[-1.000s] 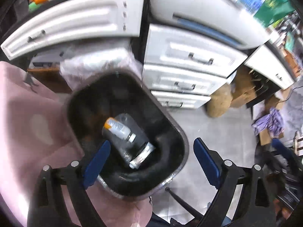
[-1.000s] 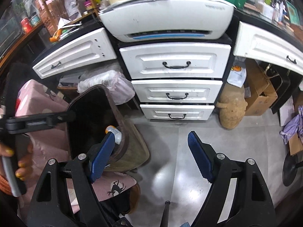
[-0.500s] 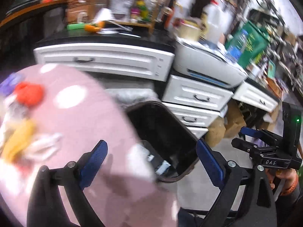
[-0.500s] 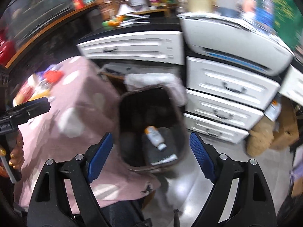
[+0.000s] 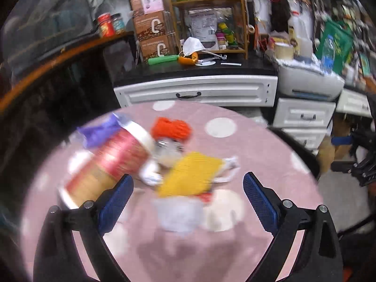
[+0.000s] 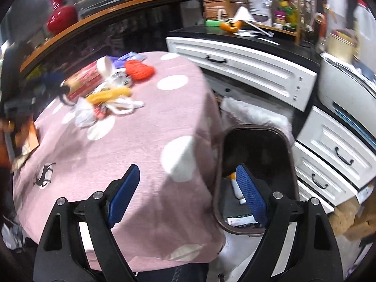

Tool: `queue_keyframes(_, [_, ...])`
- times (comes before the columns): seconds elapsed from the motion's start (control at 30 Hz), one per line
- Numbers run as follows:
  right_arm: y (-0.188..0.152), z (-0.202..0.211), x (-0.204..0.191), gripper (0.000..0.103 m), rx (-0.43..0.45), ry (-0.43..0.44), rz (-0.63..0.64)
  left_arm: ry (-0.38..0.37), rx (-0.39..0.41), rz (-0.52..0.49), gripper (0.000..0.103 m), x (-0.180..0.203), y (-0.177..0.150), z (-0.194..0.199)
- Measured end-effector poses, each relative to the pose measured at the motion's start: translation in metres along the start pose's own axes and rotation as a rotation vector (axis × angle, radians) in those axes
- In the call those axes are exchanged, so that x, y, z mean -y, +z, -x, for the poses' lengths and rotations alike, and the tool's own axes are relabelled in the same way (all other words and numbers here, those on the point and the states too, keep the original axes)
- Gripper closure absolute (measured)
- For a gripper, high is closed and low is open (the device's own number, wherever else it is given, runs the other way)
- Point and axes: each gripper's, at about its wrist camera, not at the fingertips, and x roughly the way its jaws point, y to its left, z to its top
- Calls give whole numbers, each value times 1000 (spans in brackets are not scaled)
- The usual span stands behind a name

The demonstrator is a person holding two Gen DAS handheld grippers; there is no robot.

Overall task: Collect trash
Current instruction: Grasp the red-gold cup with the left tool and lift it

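Observation:
A pile of trash lies on the pink dotted table (image 5: pixel 235 253): a red and tan paper cup (image 5: pixel 110 162) on its side, a yellow wrapper (image 5: pixel 192 174), an orange item (image 5: pixel 170 128), a purple wrapper (image 5: pixel 98 129) and white crumpled plastic (image 5: pixel 178 213). My left gripper (image 5: pixel 188 199) is open and empty just above the pile. My right gripper (image 6: pixel 188 192) is open and empty over the table's edge beside the dark bin (image 6: pixel 289 150), which holds a small bottle (image 6: pixel 235 183). The pile also shows in the right wrist view (image 6: pixel 105 94).
White drawers (image 6: pixel 246 65) and a black counter with clutter (image 5: pixel 199 63) stand behind the table. A white plastic bag (image 6: pixel 253 115) sits behind the bin. Brown paper scraps (image 6: pixel 25 138) lie at the table's left edge.
Both grippers have swung left from the bin toward the table. The left gripper now faces the trash pile; the right now sees table and bin together.

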Motion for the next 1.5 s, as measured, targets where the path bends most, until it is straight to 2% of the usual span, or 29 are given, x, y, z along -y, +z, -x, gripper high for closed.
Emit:
queue_keyframes(0.03, [-1, -1, -2, 20, -4, 4, 6, 27, -4, -34, 10, -13, 6, 0])
queue_keyframes(0.1, [-4, -5, -7, 20, -16, 7, 18, 33, -28, -86, 10, -35, 12, -4])
queue_keyframes(0.27, [-7, -7, -7, 20, -24, 3, 20, 66, -100, -152, 11, -81, 19, -22])
queue_keyframes(0.4, [-6, -7, -2, 20, -31, -9, -6, 100, -177, -208, 25, -108, 21, -41])
queue_keyframes(0.5, [-5, -8, 0, 20, -32, -17, -17, 73, -223, -227, 29, -118, 21, -52])
queue_keyframes(0.73, [-10, -20, 1, 20, -67, -21, -40, 1, -297, -284, 28, -115, 21, -75])
queue_keyframes(0.9, [-11, -27, 2, 19, -82, -24, -52, -56, -401, -377, 28, -102, 14, -97])
queue_keyframes(0.97, [-11, -29, 2, 19, -86, -23, -63, -25, -427, -417, 28, -96, 8, -109])
queue_keyframes(1.07, [-11, -32, 1, 19, -98, -20, -67, -4, -448, -418, 28, -93, 3, -123])
queue_keyframes(1.3, [-10, -32, -1, 19, -100, -16, -62, 35, -392, -387, 29, -94, 1, -123])
queue_keyframes(1.5, [-11, -32, -7, 19, -105, -4, -47, 40, -300, -279, 29, -109, -3, -91])
